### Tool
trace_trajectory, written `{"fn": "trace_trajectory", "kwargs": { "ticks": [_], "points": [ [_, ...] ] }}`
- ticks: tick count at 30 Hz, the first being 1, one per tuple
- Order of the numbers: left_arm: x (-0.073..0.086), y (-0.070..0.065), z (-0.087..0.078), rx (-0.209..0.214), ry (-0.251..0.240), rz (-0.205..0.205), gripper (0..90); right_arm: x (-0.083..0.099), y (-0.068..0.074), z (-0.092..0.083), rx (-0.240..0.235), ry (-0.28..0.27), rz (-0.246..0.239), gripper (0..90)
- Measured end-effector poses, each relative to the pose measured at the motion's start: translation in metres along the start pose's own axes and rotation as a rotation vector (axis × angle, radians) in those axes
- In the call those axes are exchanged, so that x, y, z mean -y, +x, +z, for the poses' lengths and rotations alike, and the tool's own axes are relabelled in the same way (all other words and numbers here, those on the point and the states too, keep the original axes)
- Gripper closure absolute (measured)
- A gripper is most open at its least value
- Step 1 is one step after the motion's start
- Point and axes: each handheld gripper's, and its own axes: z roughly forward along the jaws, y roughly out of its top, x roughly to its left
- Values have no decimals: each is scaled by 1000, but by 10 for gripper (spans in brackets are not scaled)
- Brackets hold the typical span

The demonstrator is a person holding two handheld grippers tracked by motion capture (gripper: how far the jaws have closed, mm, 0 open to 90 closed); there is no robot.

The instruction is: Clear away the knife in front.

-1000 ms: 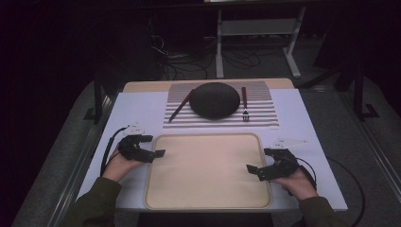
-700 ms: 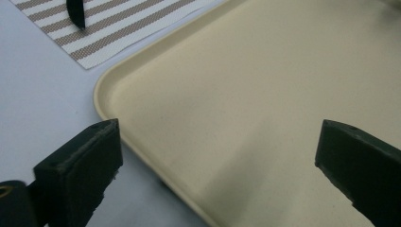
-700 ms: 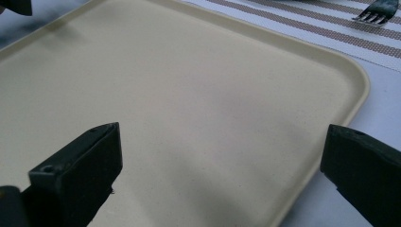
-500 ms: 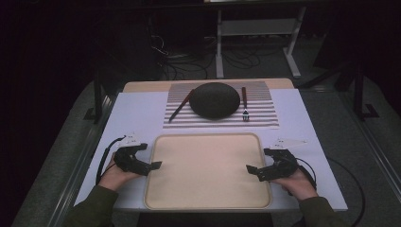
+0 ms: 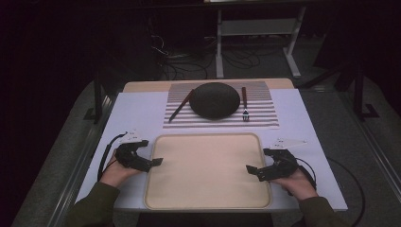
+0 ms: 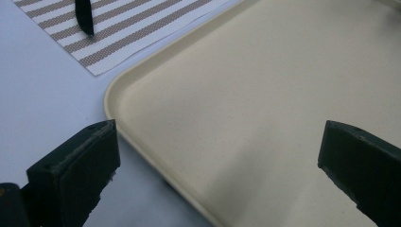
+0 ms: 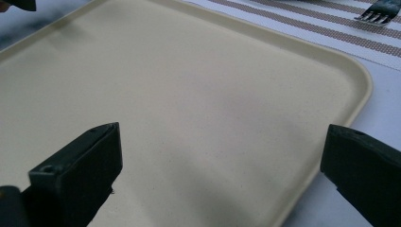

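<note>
Spanning the whole work area, a white table [image 5: 137, 111] carries every item listed, each placed here by reference to the beige tray [image 5: 208, 170].

Tray: large, rounded corners, bare, lying flat on the near half of the table, directly in front of the person.

Striped placemat [image 5: 269, 111]: beyond the tray's far edge, just clear of it.

Dark bowl [image 5: 214, 100]: upside down on the placemat, beyond the middle of the tray's far edge.

Knife [image 5: 181, 106]: on the placemat beyond the tray's far left corner, lying at a slant beside the bowl.

Fork [image 5: 245, 104]: on the placemat beyond the far edge, right of the bowl, tines toward the tray.

Left gripper [image 5: 153, 163]: at the tray's left edge, pointing inward over the rim; jaws have just been opening and now stand wide apart, nothing between them but the tray's rim [image 6: 142, 146] below.

Right gripper [image 5: 251, 171]: at the tray's right edge, pointing inward; jaws spread wide, released, the tray's rim [image 7: 331, 132] beneath the gap.
</note>
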Motion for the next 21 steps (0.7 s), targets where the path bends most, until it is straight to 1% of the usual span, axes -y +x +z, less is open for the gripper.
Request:
{"fn": "trace_trajectory", "kwargs": {
  "ticks": [3,6,7,12,14,17,18,21],
  "points": [
    [-5,4,4,3,5,7,1,0,-1,0,-4,-6,3,0],
    [-13,8,9,9,3,7,1,0,-1,0,-5,-6,6,0],
    [-16,9,10,11,6,11,2,-1,-1,0,-5,-6,7,0],
    [-32,17,19,16,-10,9,15,-1,-1,0,-9,-10,9,0],
    [-39,20,23,14,-11,17,26,-1,-1,0,-10,-9,9,0],
    [-46,23,26,14,-20,19,51,-1,-1,0,-13,-10,9,0],
    [-53,27,29,11,-29,20,61,-1,-2,0,-13,-10,9,0],
    [-61,33,35,18,-41,13,113,-1,-2,0,-14,-12,10,0]
  ]
}}
